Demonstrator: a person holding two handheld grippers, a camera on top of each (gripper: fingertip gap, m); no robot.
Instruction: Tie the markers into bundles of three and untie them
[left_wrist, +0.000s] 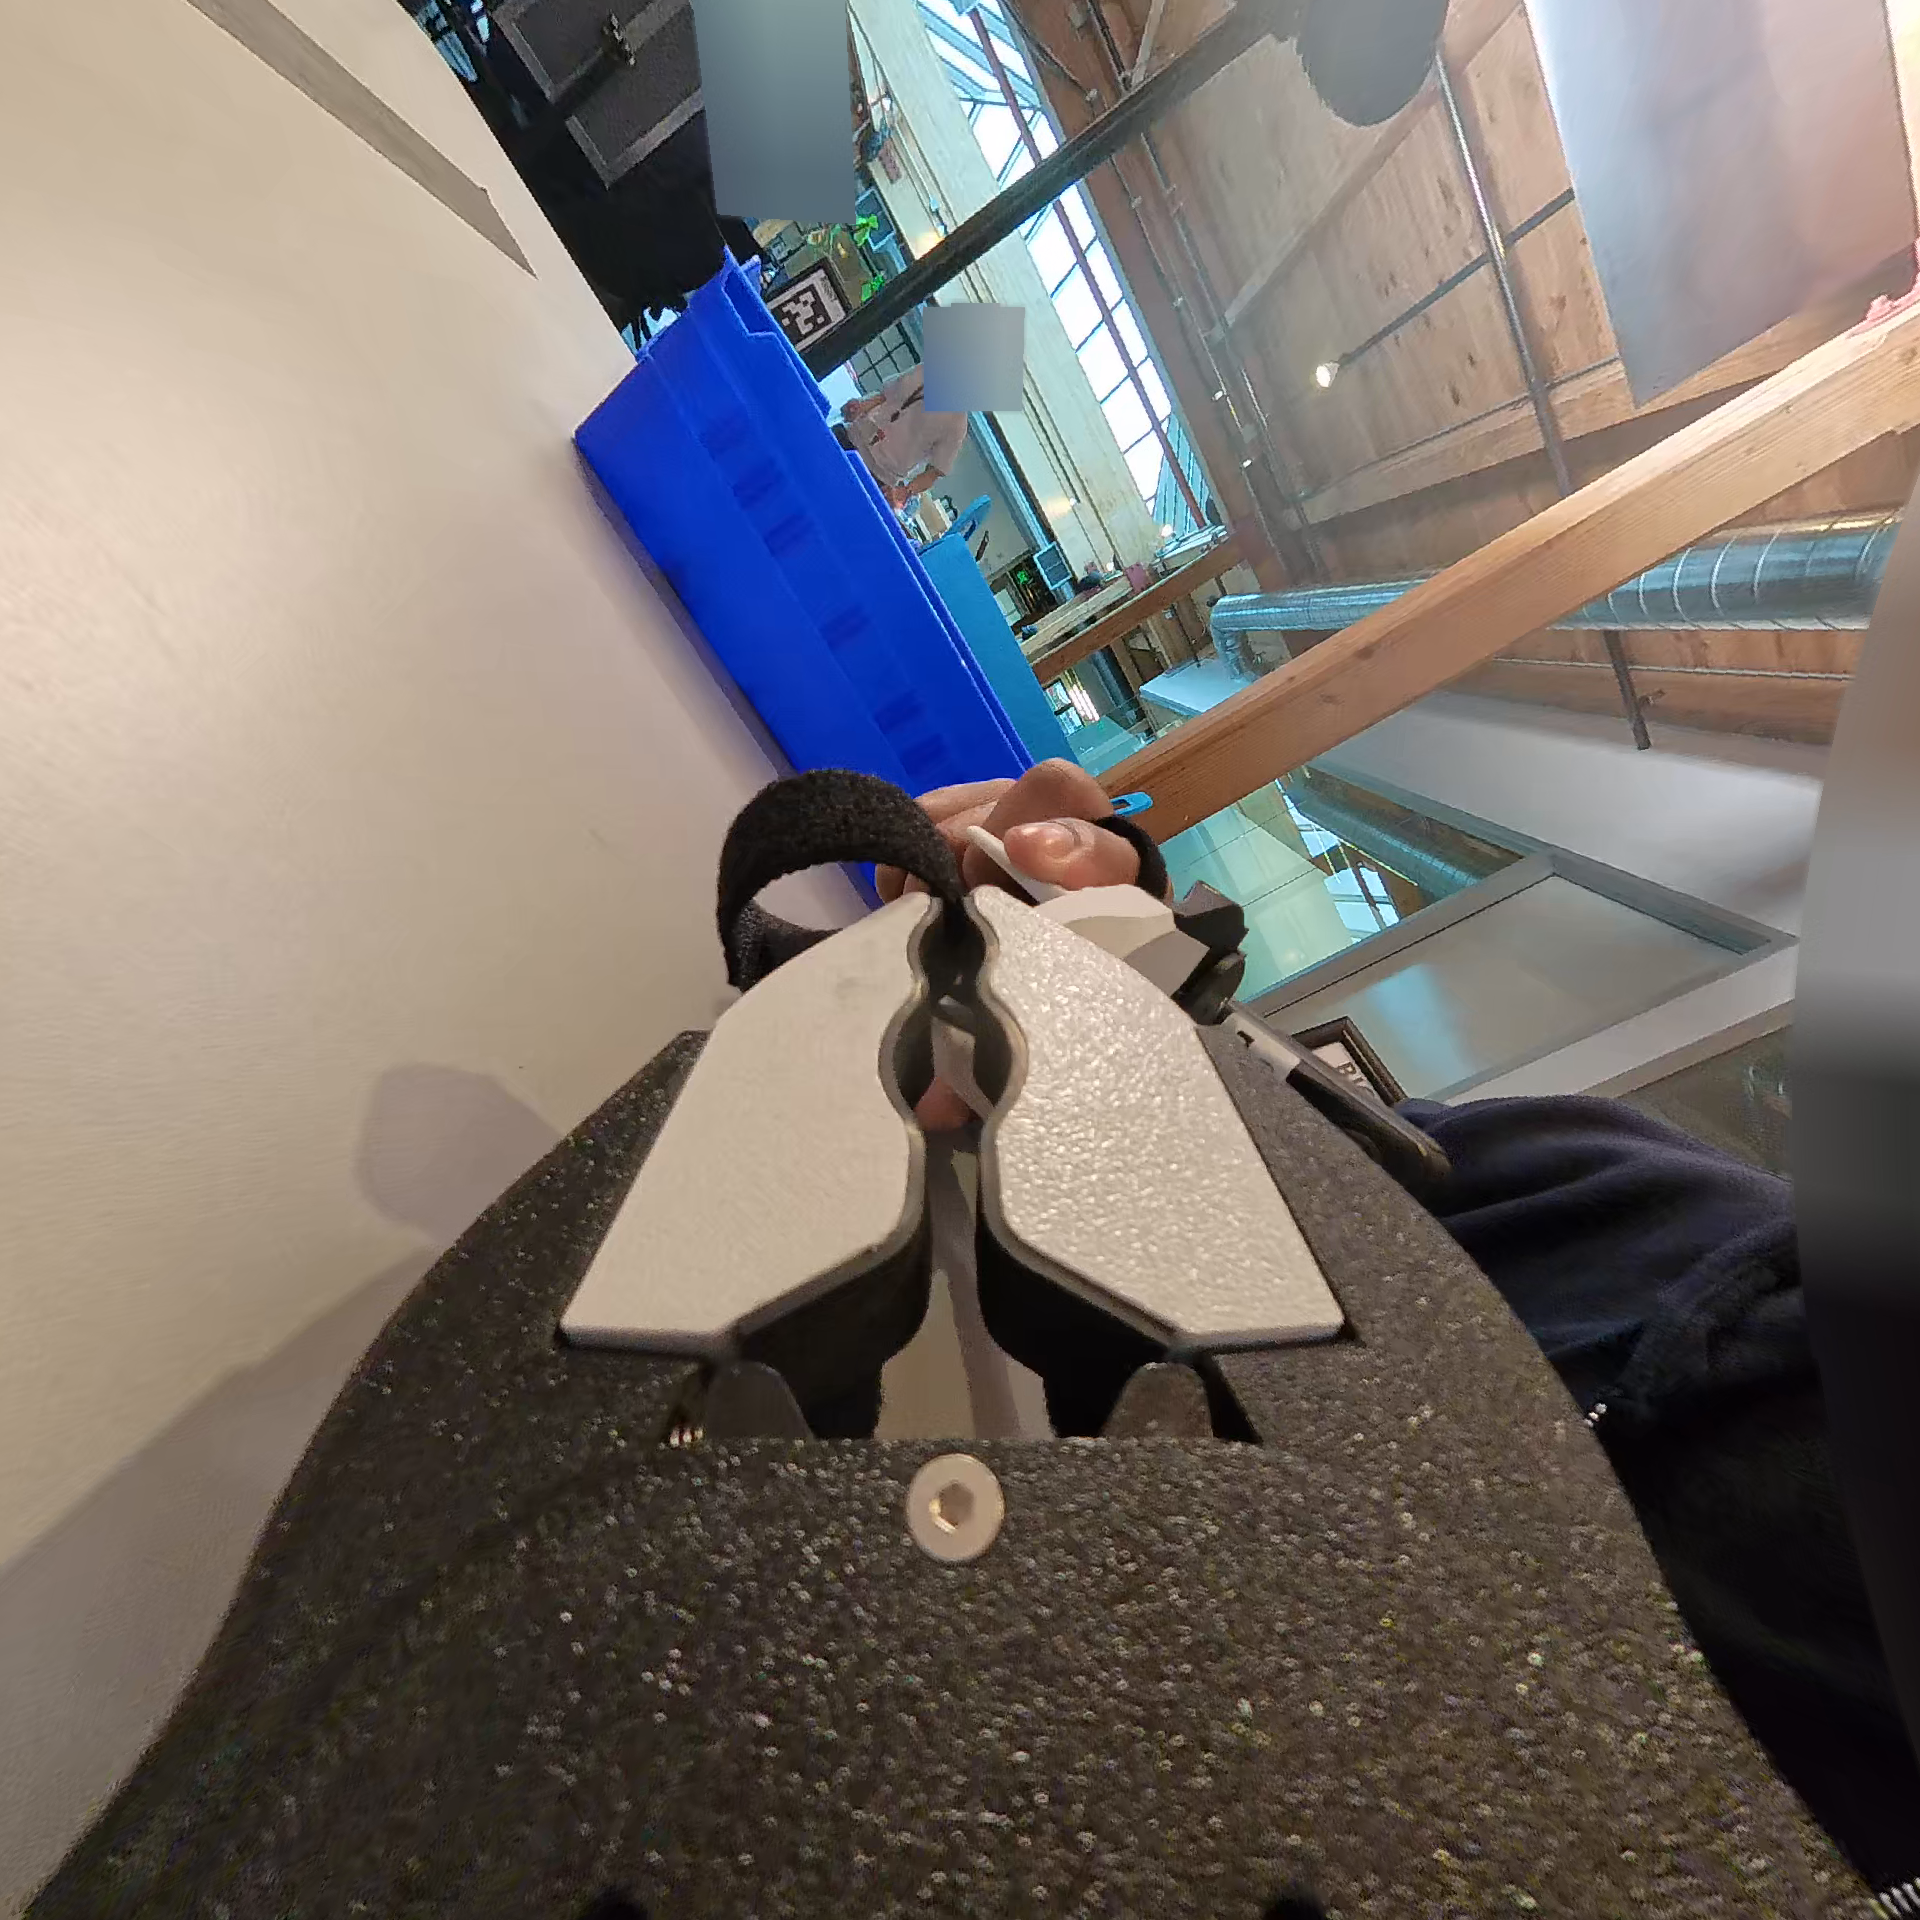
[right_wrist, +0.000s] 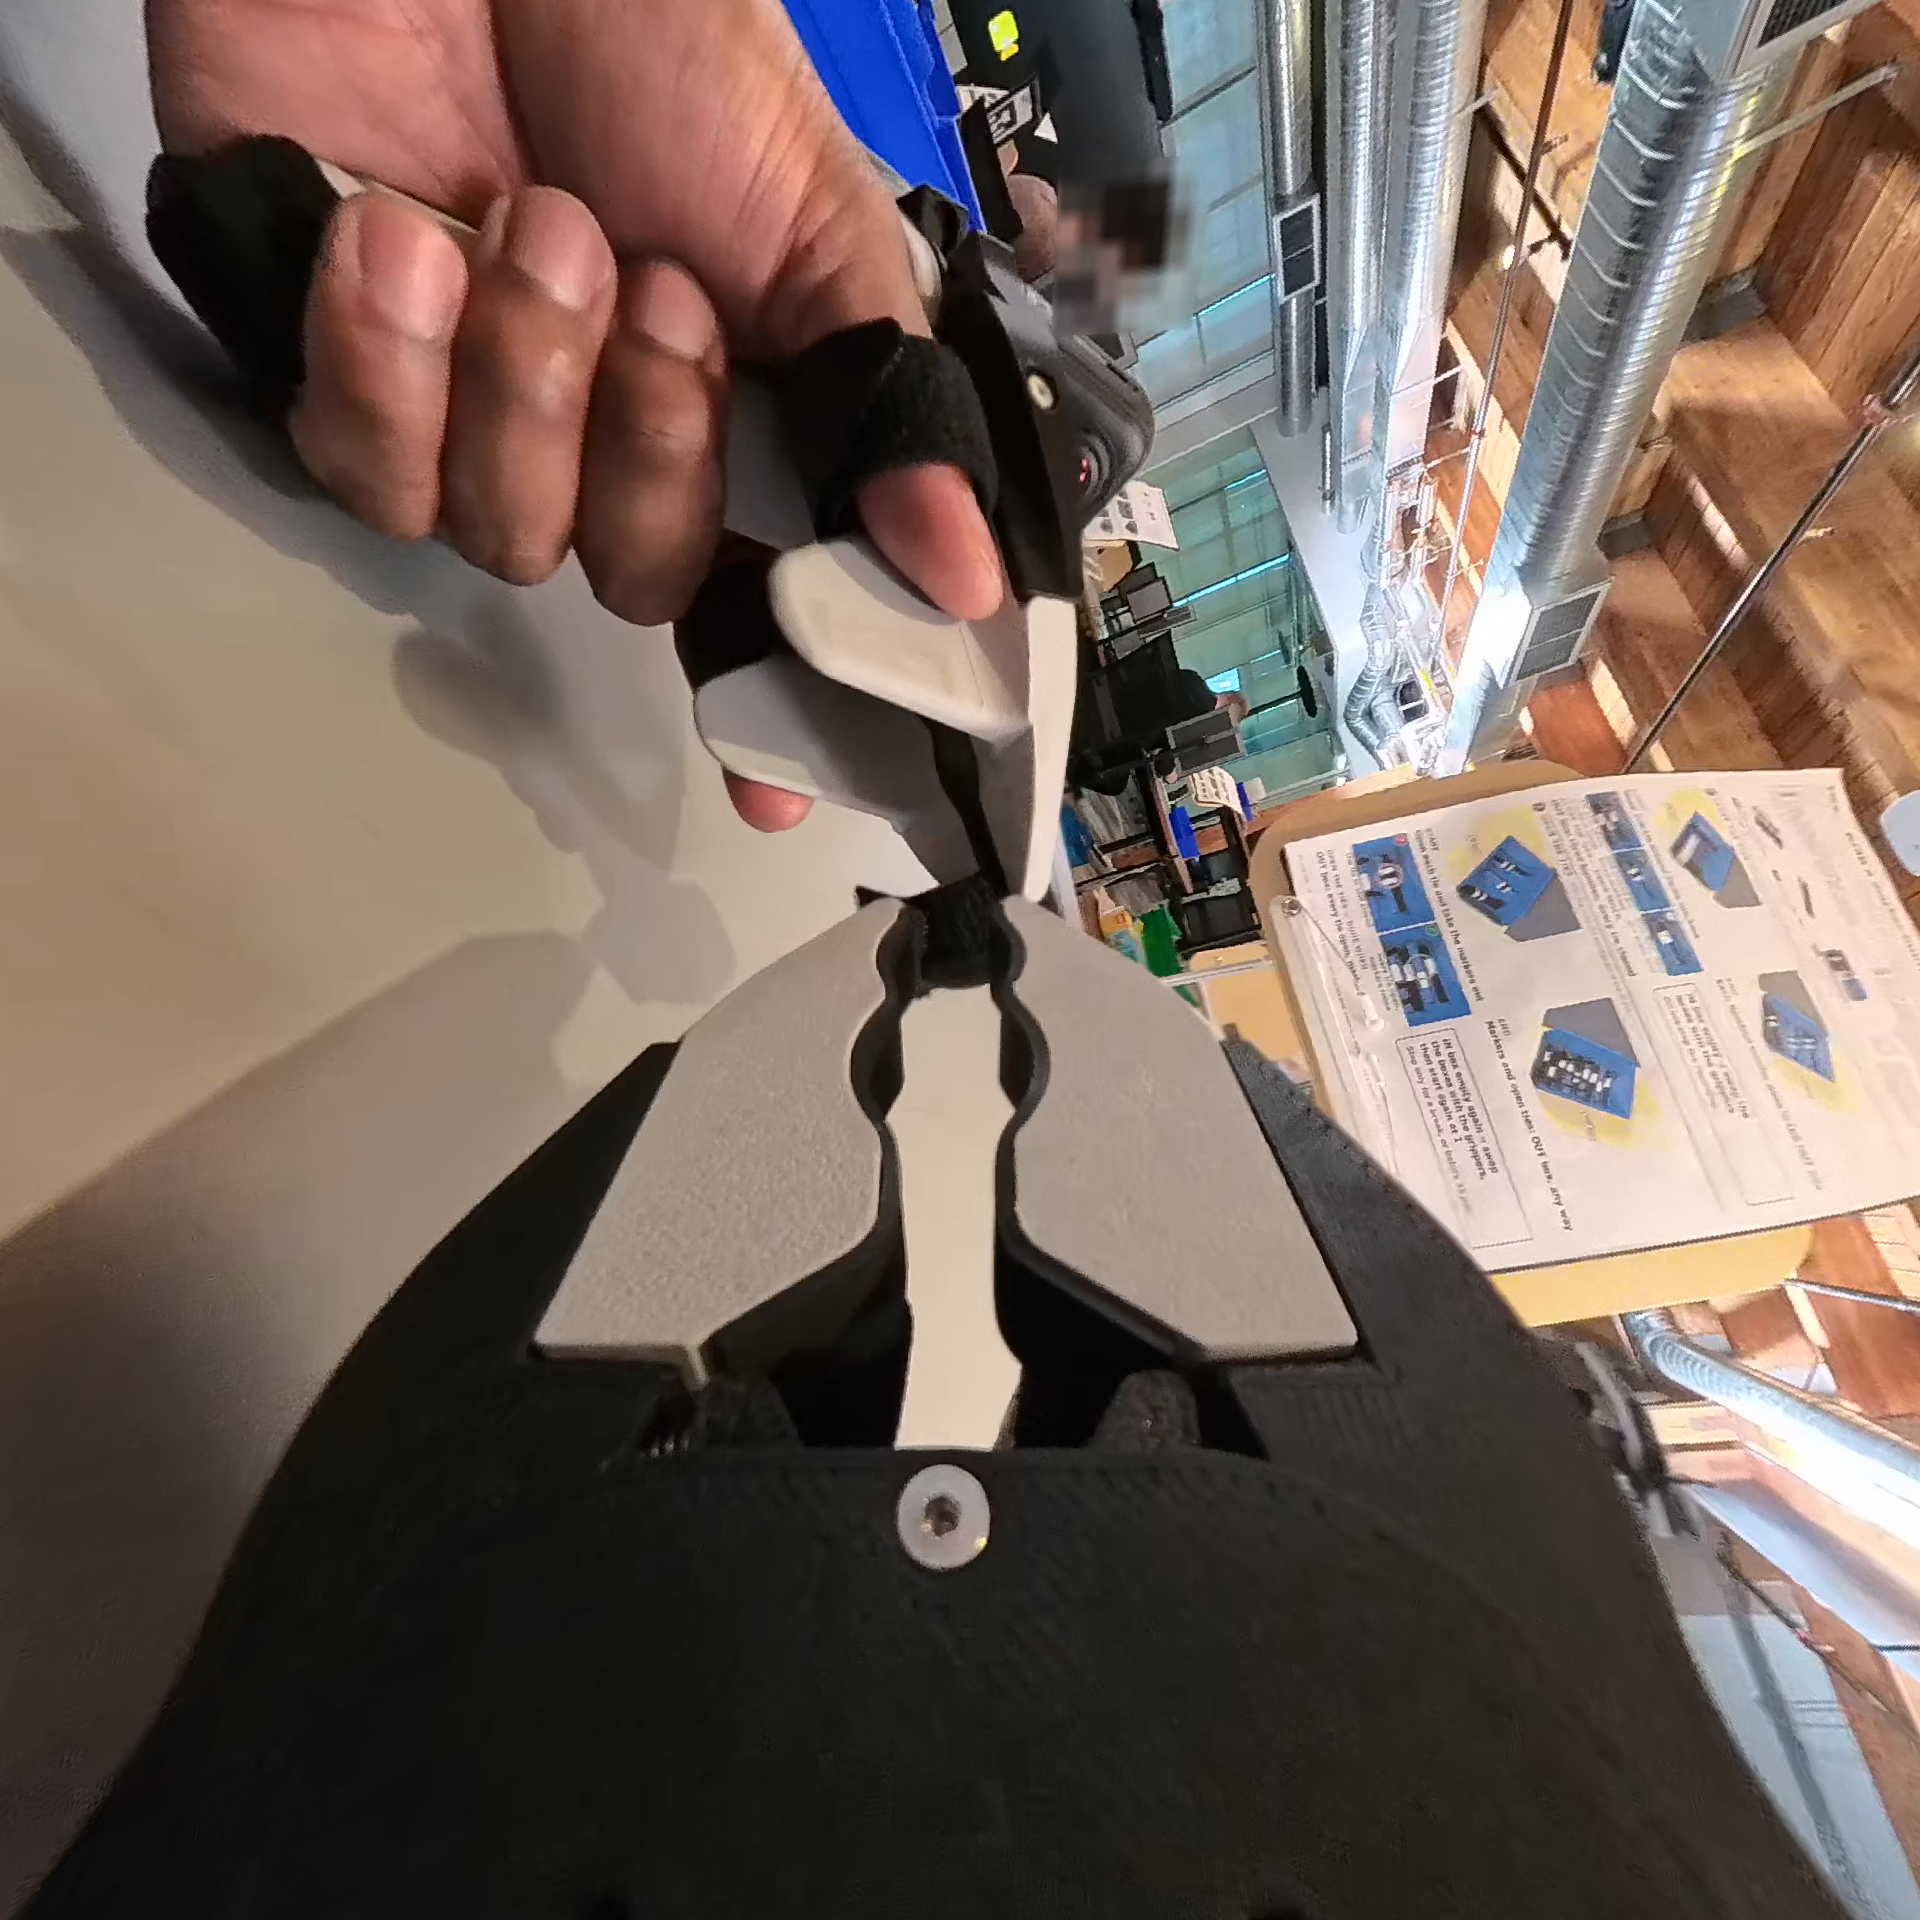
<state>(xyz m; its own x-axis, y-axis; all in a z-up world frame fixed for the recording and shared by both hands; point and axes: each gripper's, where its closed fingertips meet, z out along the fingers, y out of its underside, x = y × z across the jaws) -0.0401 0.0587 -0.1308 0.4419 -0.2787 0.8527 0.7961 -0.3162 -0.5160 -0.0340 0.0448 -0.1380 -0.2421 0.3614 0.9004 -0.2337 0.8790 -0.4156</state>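
Note:
A black fabric tie is pinched between both grippers, held up above the white table (left_wrist: 312, 727). In the left wrist view my left gripper (left_wrist: 951, 920) is shut on the tie (left_wrist: 831, 821), which arcs out to the left of the tips as a loop. A hand (left_wrist: 1039, 831) holds the right gripper just behind it. In the right wrist view my right gripper (right_wrist: 956, 925) is shut on a bunched part of the tie (right_wrist: 956, 951). The left gripper's fingers (right_wrist: 883, 665), held by a hand (right_wrist: 520, 312), meet it tip to tip. A black marker (left_wrist: 1320, 1091) shows at the right, partly hidden.
A blue plastic bin (left_wrist: 810, 561) stands on the table behind the grippers; it also shows in the right wrist view (right_wrist: 883, 94). A printed sheet with pictures (right_wrist: 1558, 1018) lies on a wooden board at the right. A dark sleeve (left_wrist: 1610, 1247) is close on the right.

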